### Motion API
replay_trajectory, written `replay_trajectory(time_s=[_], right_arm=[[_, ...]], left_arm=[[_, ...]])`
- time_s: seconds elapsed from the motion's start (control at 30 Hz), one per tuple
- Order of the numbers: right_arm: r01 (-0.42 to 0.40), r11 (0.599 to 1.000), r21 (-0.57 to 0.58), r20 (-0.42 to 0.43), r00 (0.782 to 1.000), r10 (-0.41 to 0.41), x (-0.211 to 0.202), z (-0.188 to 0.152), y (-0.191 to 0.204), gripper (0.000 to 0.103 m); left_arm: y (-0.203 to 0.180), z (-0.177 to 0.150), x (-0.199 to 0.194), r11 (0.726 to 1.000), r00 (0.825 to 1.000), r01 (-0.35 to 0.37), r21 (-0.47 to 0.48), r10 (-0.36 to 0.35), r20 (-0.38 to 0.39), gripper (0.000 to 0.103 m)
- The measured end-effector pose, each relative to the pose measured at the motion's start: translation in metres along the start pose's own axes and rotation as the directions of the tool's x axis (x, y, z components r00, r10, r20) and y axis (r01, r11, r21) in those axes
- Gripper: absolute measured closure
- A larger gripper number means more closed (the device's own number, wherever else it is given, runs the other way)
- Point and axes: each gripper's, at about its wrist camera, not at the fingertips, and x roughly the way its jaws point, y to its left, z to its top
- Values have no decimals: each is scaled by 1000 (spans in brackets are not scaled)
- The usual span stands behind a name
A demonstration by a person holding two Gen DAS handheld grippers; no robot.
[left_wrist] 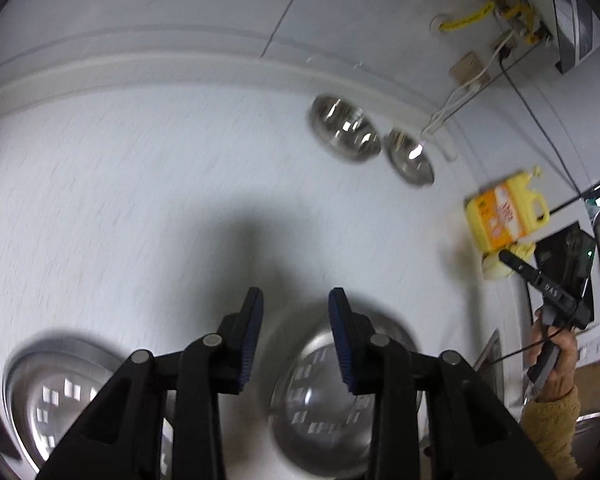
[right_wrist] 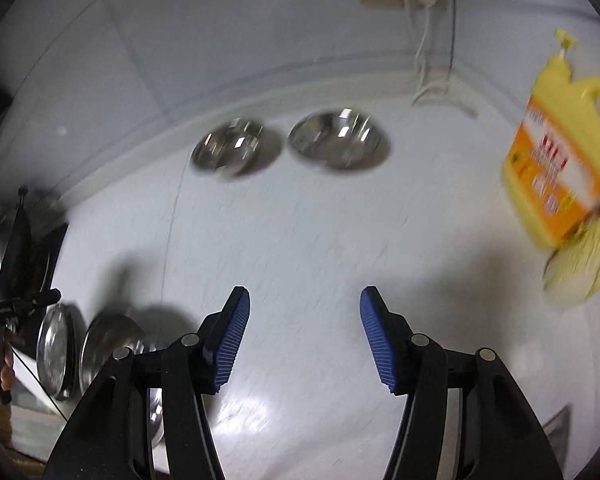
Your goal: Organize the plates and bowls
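Both claws hang empty above the white tabletop (right_wrist: pixel 300 240): my left claw (left_wrist: pixel 296 336) has its blue pads parted with nothing between them, and my right claw (right_wrist: pixel 305 336) stands wider apart, also gripping nothing.

From the left wrist view, one shiny steel plate (left_wrist: pixel 320 408) lies flat directly under the left claw at about six o'clock, and a second plate (left_wrist: pixel 52 392) lies beside it at eight o'clock, close but not stacked. Two steel bowls (left_wrist: pixel 346 132) and (left_wrist: pixel 410 158) sit side by side, upright, near the back wall at about one o'clock, well apart from the plates. A yellow detergent jug (left_wrist: pixel 504 216) stands at three o'clock, with a yellow cloth just below it.

My judgement: plates are gathered near the front edge and bowls at the back, so the sorting by kind looks largely done. Nesting the bowls or stacking the plates may remain.

All four pieces are polished metal, mirror-bright, reflecting window panes; motion blur softens their rims.
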Motion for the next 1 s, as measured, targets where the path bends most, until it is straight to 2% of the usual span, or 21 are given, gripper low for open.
replay_trajectory(time_s=[0.07,0.2,0.33,0.47,0.67,0.77,1.0], right_arm=[[-25,1000,-12,11,1000,25,6,21,-7,50],[-41,999,-28,11,999,41,32,59,-13,50],[-40,999,-25,28,999,41,62,91,-21,50],[-132,990,-49,19,991,133,89,112,-15,50],[-264,958,-112,-5,964,265,137,143,26,50],[-267,954,-134,-11,963,268,156,159,41,50],[-194,965,-179,-96,979,179,212,179,62,50]], left_arm=[[-6,31,15,1000,1000,10,-3,-10,2,71],[-12,74,46,1000,999,29,-14,-29,-15,71],[-14,101,75,998,999,44,-34,-45,-15,71],[-11,127,105,997,998,53,-60,-54,-20,71],[-8,158,142,995,999,46,-94,-47,-3,71],[-8,168,158,993,999,47,-110,-46,8,71],[-13,182,190,990,998,57,-126,-57,6,71]])
